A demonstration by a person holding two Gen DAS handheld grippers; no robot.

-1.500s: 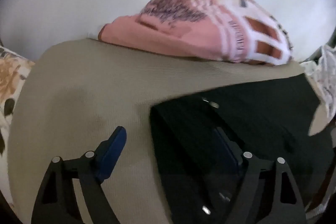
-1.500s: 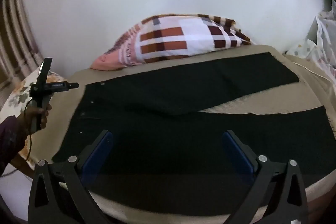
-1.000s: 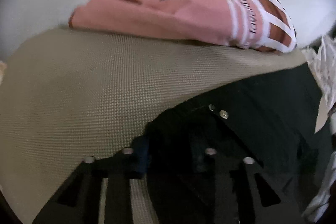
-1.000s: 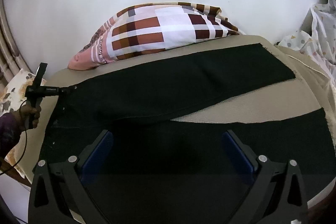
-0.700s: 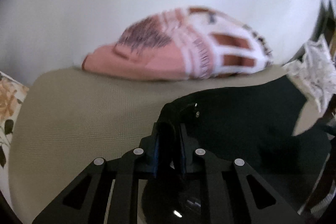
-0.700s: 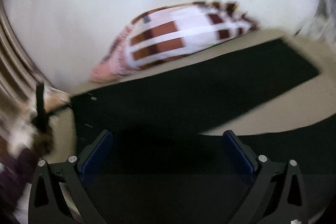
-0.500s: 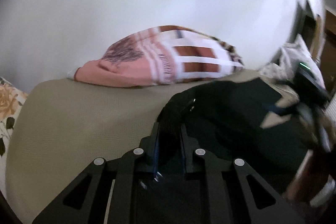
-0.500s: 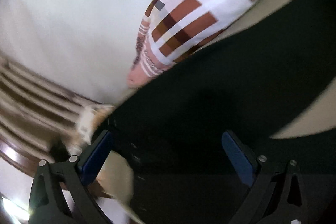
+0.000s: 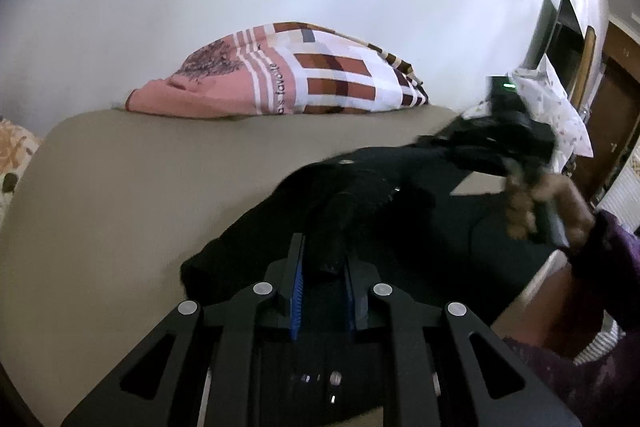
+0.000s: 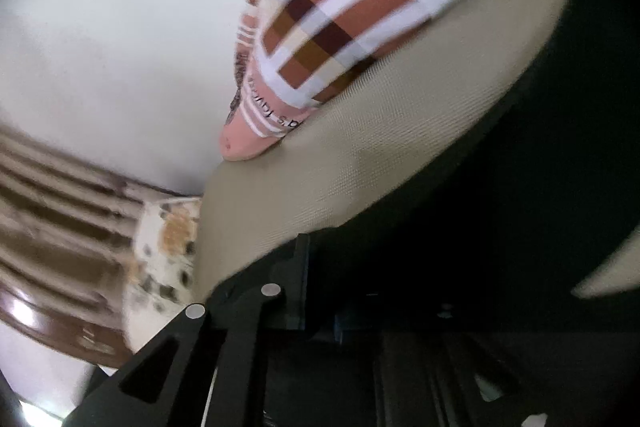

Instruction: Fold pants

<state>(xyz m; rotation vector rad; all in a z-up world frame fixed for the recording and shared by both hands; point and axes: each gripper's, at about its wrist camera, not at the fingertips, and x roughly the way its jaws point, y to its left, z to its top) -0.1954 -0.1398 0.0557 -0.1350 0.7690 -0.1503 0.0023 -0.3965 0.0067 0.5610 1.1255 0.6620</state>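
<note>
The black pants (image 9: 384,183) lie on the beige bed (image 9: 120,187). My left gripper (image 9: 322,267) is shut on a bunched edge of the pants and holds it lifted off the bed. In the left wrist view my right gripper (image 9: 452,141), held in a hand, grips the far side of the lifted pants edge. In the right wrist view the gripper (image 10: 320,283) is tilted hard, its fingers drawn together with black pants cloth (image 10: 500,207) over them.
A pink, white and brown checked pillow (image 9: 288,83) lies at the head of the bed against the white wall. A floral pillow (image 9: 12,155) sits at the left edge. White patterned bedding (image 9: 556,107) and a wooden door stand at the right.
My left gripper closed on the pants edge and lifted it. My right gripper swung left, tilted, and closed on the pants edge; it was open before.
</note>
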